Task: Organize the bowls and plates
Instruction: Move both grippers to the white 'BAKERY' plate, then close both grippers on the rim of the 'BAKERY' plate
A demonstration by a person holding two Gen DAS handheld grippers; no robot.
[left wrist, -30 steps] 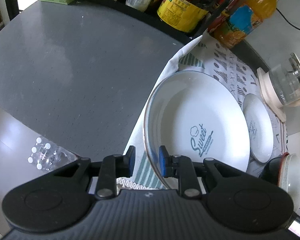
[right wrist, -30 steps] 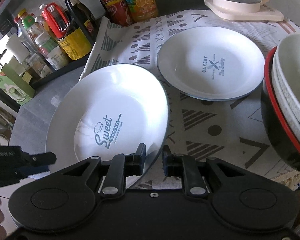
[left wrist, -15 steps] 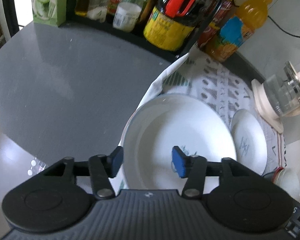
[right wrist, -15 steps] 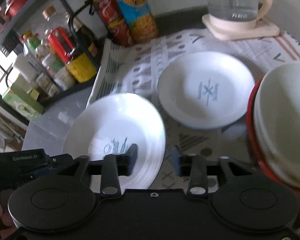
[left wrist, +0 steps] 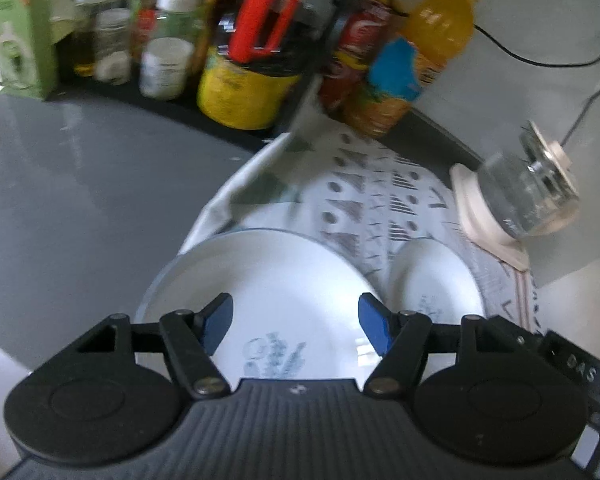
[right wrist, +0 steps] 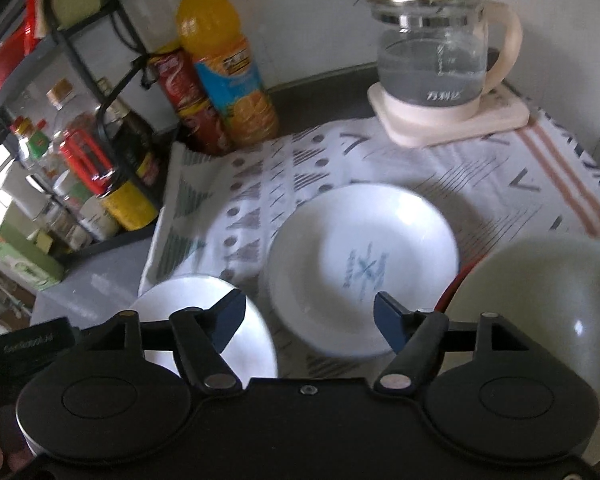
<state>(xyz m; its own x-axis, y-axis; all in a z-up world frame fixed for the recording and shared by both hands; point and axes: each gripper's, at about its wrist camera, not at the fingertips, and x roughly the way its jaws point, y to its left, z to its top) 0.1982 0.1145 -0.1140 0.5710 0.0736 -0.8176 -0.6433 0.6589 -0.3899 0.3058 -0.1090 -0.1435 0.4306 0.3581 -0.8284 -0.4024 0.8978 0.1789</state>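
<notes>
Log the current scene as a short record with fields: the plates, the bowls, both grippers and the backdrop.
large plate: white round plate with blue print, flat at the patterned cloth's edge
small plate: white round plate with blue cross print, on the cloth
bowls: pale bowl nested in red-rimmed bowl
left gripper: fingers just opened, empty
right gripper: fingers just opened, empty
backdrop: glass kettle, orange juice bottle

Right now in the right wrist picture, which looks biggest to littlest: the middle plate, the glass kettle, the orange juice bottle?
1. Middle plate, widest by far.
2. Glass kettle.
3. Orange juice bottle.
The plate sits nearer the camera, so real sizes stay unsure.
</notes>
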